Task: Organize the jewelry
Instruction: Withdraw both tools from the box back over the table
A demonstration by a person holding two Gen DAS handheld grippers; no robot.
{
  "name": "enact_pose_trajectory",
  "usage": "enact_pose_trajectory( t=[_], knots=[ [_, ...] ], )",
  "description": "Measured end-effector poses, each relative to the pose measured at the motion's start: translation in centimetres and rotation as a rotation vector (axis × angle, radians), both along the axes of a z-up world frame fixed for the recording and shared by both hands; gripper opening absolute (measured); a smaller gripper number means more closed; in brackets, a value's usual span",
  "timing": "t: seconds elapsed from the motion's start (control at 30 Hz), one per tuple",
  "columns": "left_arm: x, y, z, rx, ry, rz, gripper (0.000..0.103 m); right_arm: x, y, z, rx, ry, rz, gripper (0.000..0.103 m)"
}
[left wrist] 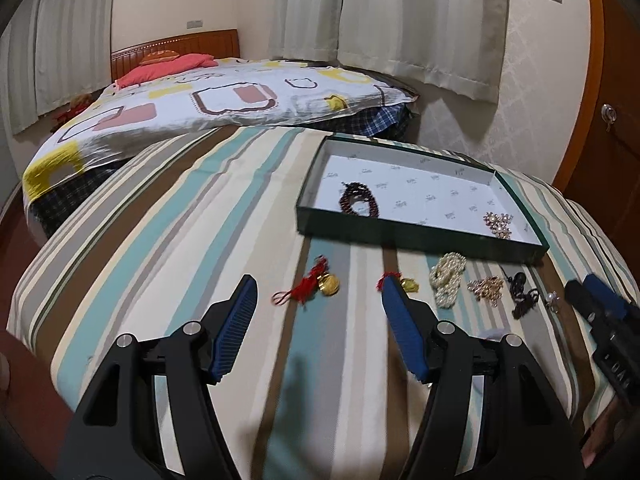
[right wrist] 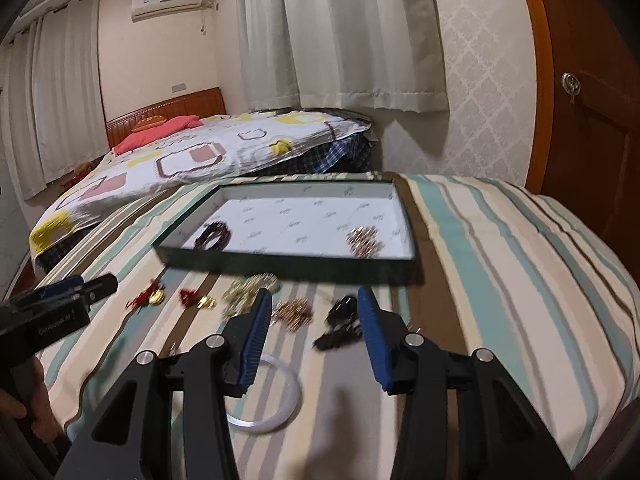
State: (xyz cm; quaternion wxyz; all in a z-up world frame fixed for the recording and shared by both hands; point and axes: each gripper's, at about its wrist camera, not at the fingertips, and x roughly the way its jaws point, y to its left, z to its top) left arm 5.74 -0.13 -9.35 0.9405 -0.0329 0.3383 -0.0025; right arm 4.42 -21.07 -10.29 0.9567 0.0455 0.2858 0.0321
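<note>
A dark green box [left wrist: 420, 238] [right wrist: 288, 266] with a white floor lies on the striped cloth. In it are a dark red bead bracelet [left wrist: 359, 199] [right wrist: 214, 235] and a gold sparkly piece [left wrist: 498, 224] [right wrist: 365, 241]. In front of the box lie two red-tasselled gold charms [left wrist: 320, 286] [left wrist: 408, 285], a pearl string [left wrist: 447, 282], a gold chain cluster [left wrist: 487, 289] [right wrist: 294, 312], dark beads [left wrist: 522, 294] [right wrist: 340, 326] and a small earring [left wrist: 553, 300]. A white bangle [right wrist: 268, 396] lies under my right gripper. My left gripper [left wrist: 318, 292] is open and empty. My right gripper [right wrist: 314, 300] is open and empty above the chain cluster and the dark beads.
The striped cloth [left wrist: 200, 240] covers a raised surface that drops off at the left and right. A bed with a patterned quilt [left wrist: 200, 100] stands behind it. Curtains hang at the back and a wooden door [right wrist: 592, 128] is at the right.
</note>
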Motion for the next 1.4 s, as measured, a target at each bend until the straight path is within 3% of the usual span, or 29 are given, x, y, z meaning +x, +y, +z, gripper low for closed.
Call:
enact_pose_trajectory(
  t=[0.13,0.37,0.77,1.13,1.2,1.23,1.4],
  knots=[
    [-0.9,1.1,-0.3,0.001,0.006,0.025,0.063,-0.2,1.1,-1.0,0.018,0.025,0.019,0.045],
    [-1.5,2.8,-1.1,-0.004,0.035,0.062,0.063,-0.4,3.3,-2.3,-0.020,0.039,0.037,0.066],
    [-1.6,3.7,-1.9,-0.009,0.057,0.078,0.063,0.5,4.6,-4.6,-0.071,0.128,0.038,0.078],
    [-1.4,3.3,-2.4,-0.009,0.071,0.073,0.063,1.1,4.3,-5.7,-0.046,0.195,0.048,0.078],
    [-1.5,3.2,-2.4,-0.008,0.072,0.072,0.063,1.0,4.2,-5.7,-0.041,0.195,0.054,0.075],
    [-1.5,3.2,-2.5,-0.008,0.073,0.071,0.063,1.0,4.2,-5.6,-0.040,0.193,0.056,0.069],
    [-1.5,2.6,-2.6,-0.005,0.075,0.060,0.063,0.7,4.3,-5.4,-0.038,0.196,0.063,0.068]
  ],
)
